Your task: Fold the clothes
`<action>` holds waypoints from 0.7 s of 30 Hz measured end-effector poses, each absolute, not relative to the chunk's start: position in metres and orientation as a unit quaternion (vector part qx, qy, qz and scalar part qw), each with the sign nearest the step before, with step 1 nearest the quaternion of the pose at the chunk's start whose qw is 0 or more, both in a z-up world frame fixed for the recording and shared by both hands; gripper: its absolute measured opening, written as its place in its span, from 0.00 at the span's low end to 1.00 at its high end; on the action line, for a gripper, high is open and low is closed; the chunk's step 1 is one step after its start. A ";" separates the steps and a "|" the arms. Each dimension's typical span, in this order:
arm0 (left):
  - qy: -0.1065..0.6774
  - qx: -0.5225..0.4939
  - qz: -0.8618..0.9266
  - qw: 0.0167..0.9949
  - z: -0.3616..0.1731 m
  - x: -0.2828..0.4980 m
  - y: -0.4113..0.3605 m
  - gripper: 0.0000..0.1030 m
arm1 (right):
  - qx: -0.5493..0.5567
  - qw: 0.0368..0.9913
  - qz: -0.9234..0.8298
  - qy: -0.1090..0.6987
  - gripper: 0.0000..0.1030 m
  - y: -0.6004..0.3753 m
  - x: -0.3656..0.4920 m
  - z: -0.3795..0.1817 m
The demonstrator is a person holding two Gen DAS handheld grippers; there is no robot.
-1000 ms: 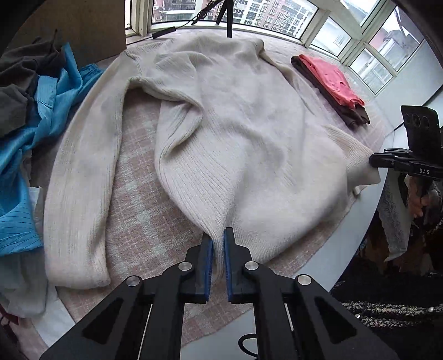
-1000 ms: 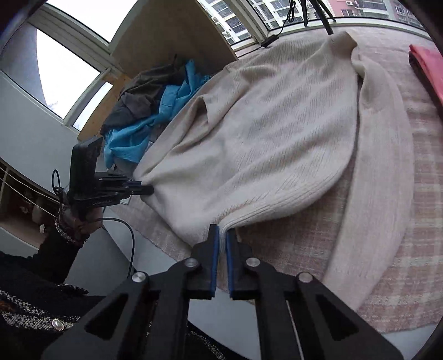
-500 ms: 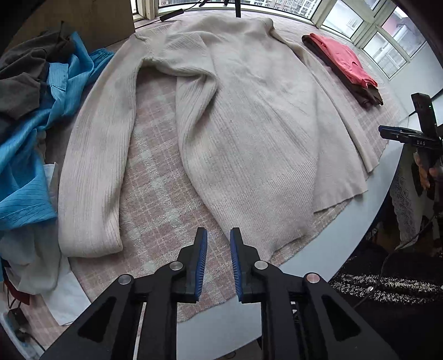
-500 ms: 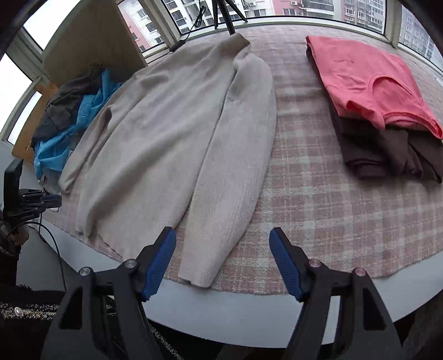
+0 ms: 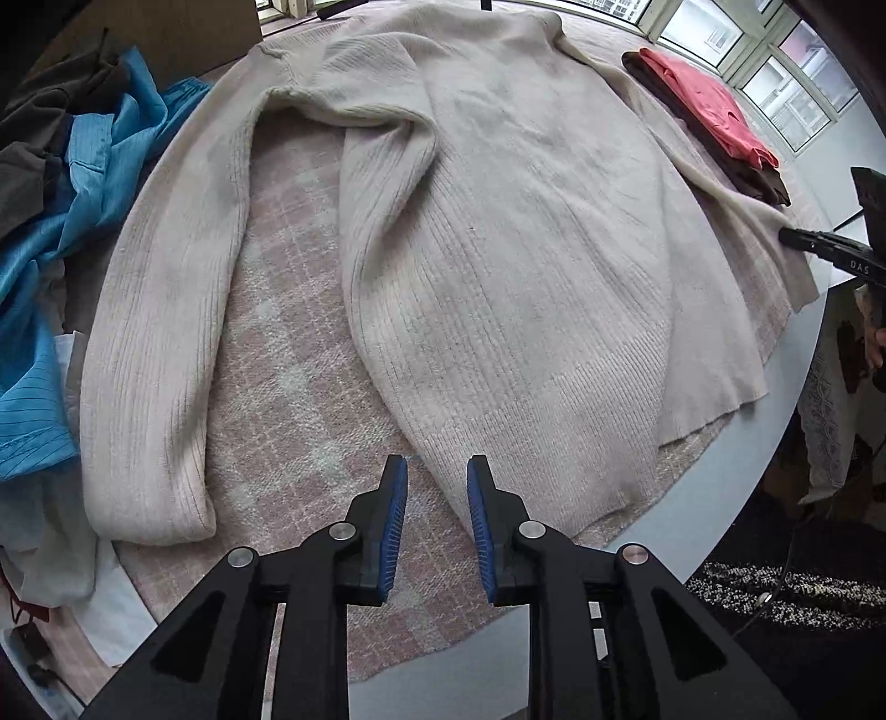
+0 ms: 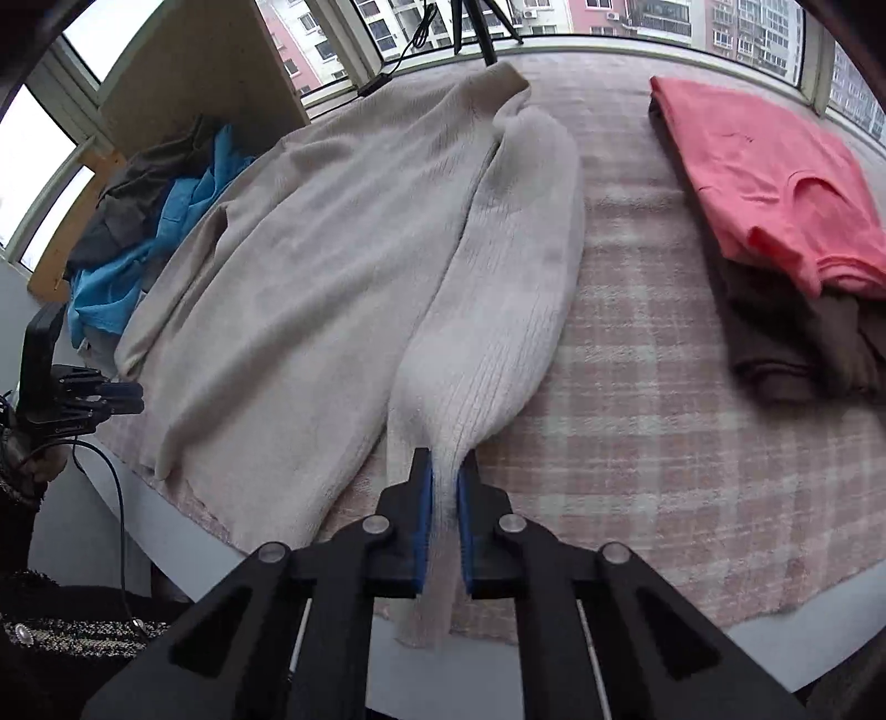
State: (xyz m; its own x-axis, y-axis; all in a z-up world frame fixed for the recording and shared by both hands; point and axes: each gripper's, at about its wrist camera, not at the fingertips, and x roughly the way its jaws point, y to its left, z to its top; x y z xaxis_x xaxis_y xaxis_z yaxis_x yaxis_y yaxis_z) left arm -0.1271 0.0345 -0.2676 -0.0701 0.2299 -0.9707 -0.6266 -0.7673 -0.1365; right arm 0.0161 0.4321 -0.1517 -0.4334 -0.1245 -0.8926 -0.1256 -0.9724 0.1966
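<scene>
A cream ribbed sweater (image 5: 498, 232) lies spread face up on the pink checked cloth, hem toward me. Its left sleeve (image 5: 160, 343) runs down the cloth beside the body. My left gripper (image 5: 436, 482) is open just above the cloth at the lower left corner of the hem, holding nothing. In the right wrist view the same sweater (image 6: 310, 266) shows its right sleeve (image 6: 498, 310) lying straight toward me. My right gripper (image 6: 440, 476) is shut on the cuff end of that sleeve, with cream knit pinched between the blue pads.
A folded coral top (image 6: 775, 183) on a brown garment (image 6: 803, 343) sits at the right. Blue and grey clothes (image 5: 61, 183) are heaped at the left. The grey table edge (image 5: 736, 487) curves near the hem. A tripod (image 6: 476, 27) stands by the windows.
Both grippers let go of the hem and opened. The left one drew back slightly and stays open. The right one swung to the right sleeve and closed on its cuff.
</scene>
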 end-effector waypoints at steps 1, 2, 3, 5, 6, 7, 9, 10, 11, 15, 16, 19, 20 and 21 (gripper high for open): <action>0.161 -0.612 0.715 0.297 -0.267 -0.127 0.032 0.24 | -0.531 0.005 0.839 0.119 0.08 0.434 0.019 -0.148; 0.159 -0.614 0.714 0.295 -0.268 -0.127 0.030 0.26 | -0.529 0.009 0.840 0.121 0.08 0.437 0.021 -0.145; 0.157 -0.617 0.714 0.292 -0.270 -0.127 0.029 0.26 | -0.527 0.014 0.841 0.123 0.12 0.439 0.024 -0.142; 0.154 -0.623 0.712 0.286 -0.273 -0.127 0.025 0.28 | -0.524 0.023 0.842 0.126 0.21 0.444 0.029 -0.135; 0.152 -0.625 0.711 0.285 -0.274 -0.127 0.025 0.29 | -0.522 0.028 0.843 0.128 0.35 0.446 0.031 -0.132; 0.151 -0.627 0.710 0.284 -0.275 -0.126 0.024 0.29 | -0.520 0.032 0.843 0.130 0.44 0.448 0.033 -0.129; 0.148 -0.631 0.707 0.284 -0.278 -0.126 0.024 0.29 | -0.517 0.042 0.845 0.133 0.66 0.453 0.038 -0.122; 0.153 -0.630 0.707 0.282 -0.280 -0.125 0.025 0.30 | -0.520 0.030 0.841 0.143 0.66 0.445 0.039 -0.128; 0.160 -0.629 0.708 0.279 -0.281 -0.124 0.026 0.33 | -0.529 0.001 0.833 0.163 0.66 0.425 0.037 -0.144; 0.164 -0.631 0.707 0.275 -0.283 -0.122 0.025 0.33 | -0.569 -0.067 0.794 0.204 0.66 0.364 0.031 -0.200; 0.163 -0.631 0.707 0.275 -0.283 -0.121 0.024 0.34 | -0.574 -0.076 0.789 0.203 0.66 0.353 0.030 -0.207; 0.160 -0.631 0.706 0.280 -0.284 -0.118 0.023 0.34 | -0.570 -0.095 0.797 0.174 0.68 0.325 0.028 -0.210; 0.160 -0.629 0.707 0.281 -0.284 -0.116 0.023 0.34 | -0.573 -0.102 0.796 0.170 0.68 0.319 0.026 -0.211; 0.162 -0.625 0.709 0.283 -0.284 -0.115 0.023 0.34 | -0.573 -0.101 0.797 0.162 0.68 0.315 0.025 -0.212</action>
